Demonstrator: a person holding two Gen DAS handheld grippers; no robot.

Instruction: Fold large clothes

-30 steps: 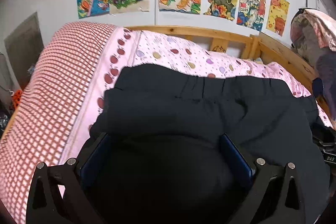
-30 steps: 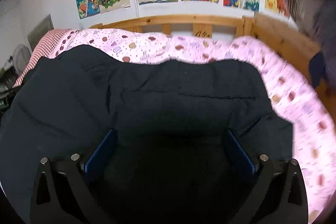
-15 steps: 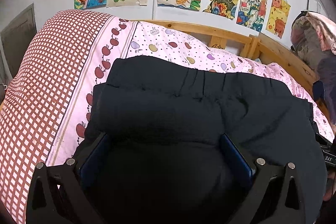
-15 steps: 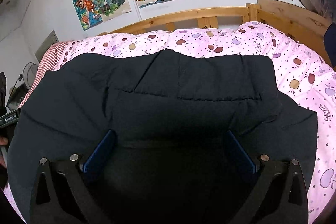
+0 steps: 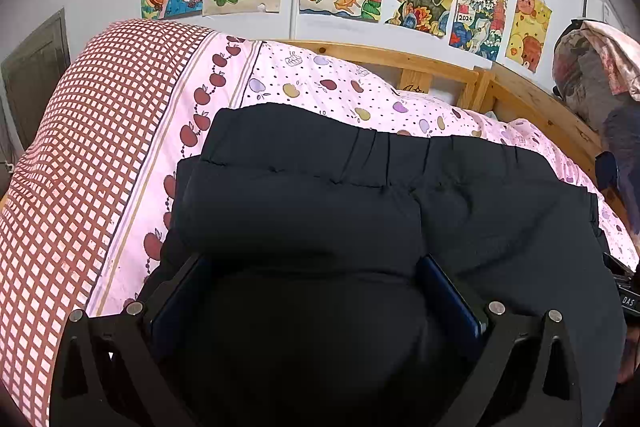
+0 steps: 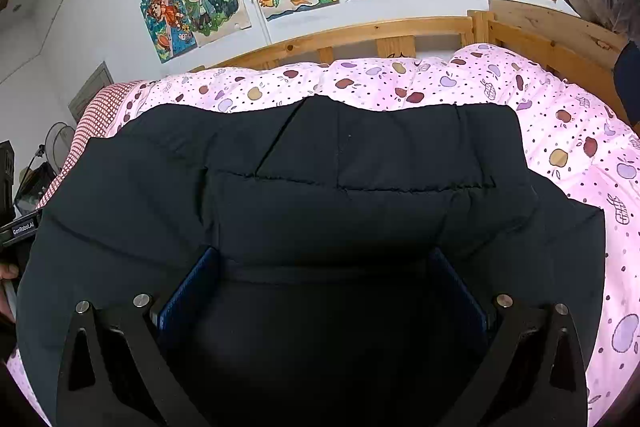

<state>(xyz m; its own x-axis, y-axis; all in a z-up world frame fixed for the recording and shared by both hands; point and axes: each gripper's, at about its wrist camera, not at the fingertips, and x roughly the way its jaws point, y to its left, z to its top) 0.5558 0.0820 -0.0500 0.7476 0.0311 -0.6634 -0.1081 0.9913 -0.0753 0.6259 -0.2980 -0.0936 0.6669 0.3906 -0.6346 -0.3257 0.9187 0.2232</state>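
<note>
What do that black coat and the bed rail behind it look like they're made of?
The black coat looks like padded matte synthetic fabric: puffy panels between stitched seams. The bed rail looks like pale unpainted wood, probably pine: visible knots and grain.

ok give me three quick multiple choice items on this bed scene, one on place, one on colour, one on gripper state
1. Where does the jacket lie?
A on the quilt
B on the floor
C on a hanger

2. What colour is the jacket?
A red
B black
C white

3. How do the left gripper and right gripper stand?
A both shut flat
B one out of view
C both wide apart, with jacket bulk between the fingers

Answers: 1 A, pink fruit print shows around it. 2 B, dark all over. 3 C, blue pads flank the fabric in both views.
</note>
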